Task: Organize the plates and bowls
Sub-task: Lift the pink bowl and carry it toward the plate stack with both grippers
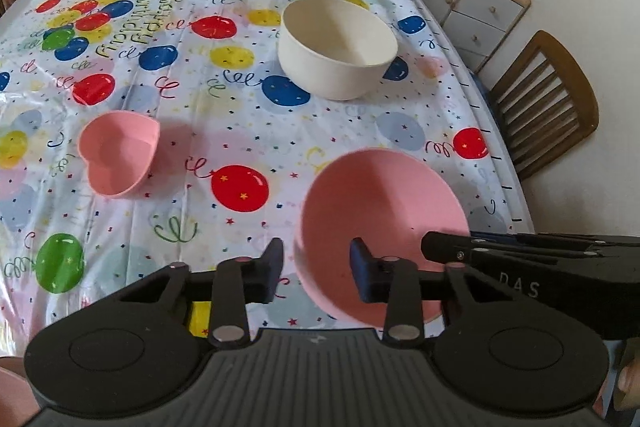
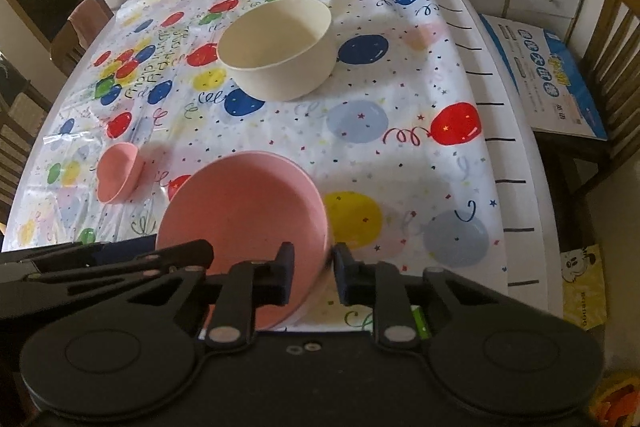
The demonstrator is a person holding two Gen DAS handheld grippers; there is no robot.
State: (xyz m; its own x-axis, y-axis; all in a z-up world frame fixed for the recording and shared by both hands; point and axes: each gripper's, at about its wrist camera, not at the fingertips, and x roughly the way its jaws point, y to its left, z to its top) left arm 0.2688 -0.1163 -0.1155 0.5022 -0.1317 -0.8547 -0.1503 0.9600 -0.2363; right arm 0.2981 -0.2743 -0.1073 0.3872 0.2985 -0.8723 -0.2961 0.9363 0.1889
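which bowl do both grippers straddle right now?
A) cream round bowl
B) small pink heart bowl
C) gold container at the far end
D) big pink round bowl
D: the left gripper has the near-left rim of the big pink round bowl between its fingers, and the right gripper straddles its right rim; the cream bowl and heart bowl sit untouched farther out.

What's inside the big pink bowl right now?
The big pink bowl looks empty: bare pink inner wall and floor. One finger of each gripper reaches inside its rim, and they hide the nearest part of the bowl.
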